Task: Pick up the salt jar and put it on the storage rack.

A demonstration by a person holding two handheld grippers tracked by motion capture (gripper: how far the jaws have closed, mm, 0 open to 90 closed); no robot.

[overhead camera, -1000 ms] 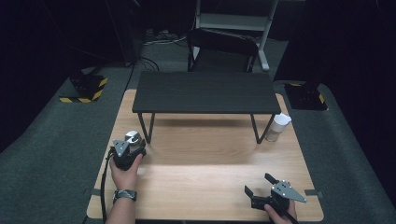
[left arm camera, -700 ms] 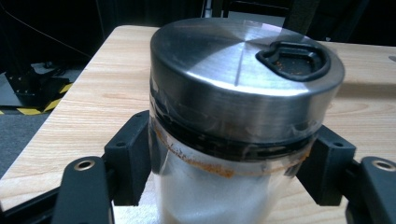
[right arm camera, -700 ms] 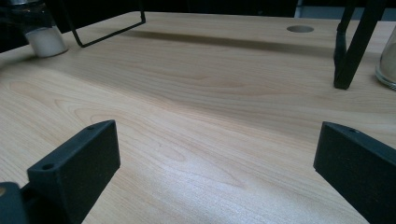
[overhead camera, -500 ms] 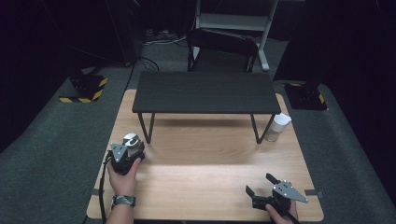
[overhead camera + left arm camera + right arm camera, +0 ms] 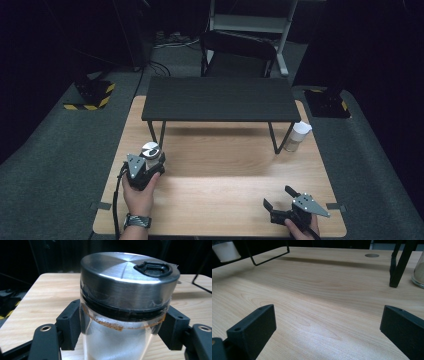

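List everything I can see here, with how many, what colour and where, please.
table: one, light wood, centre of the grey carpet.
low shelf: one, black top on thin black legs, standing on the table's far half.
jar with steel lid: one, clear glass with a silver lid and black flip tab, held off the table's left side.
jar with white lid: one, clear with pale contents, beside the shelf's right leg.
chair: one, black, behind the table.
floor markers: two, black with yellow stripes, on the carpet left and right.
left tongs: one, black, clamped on the steel-lidded jar.
right tongs: one, black, jaws apart, near the table's front right corner.
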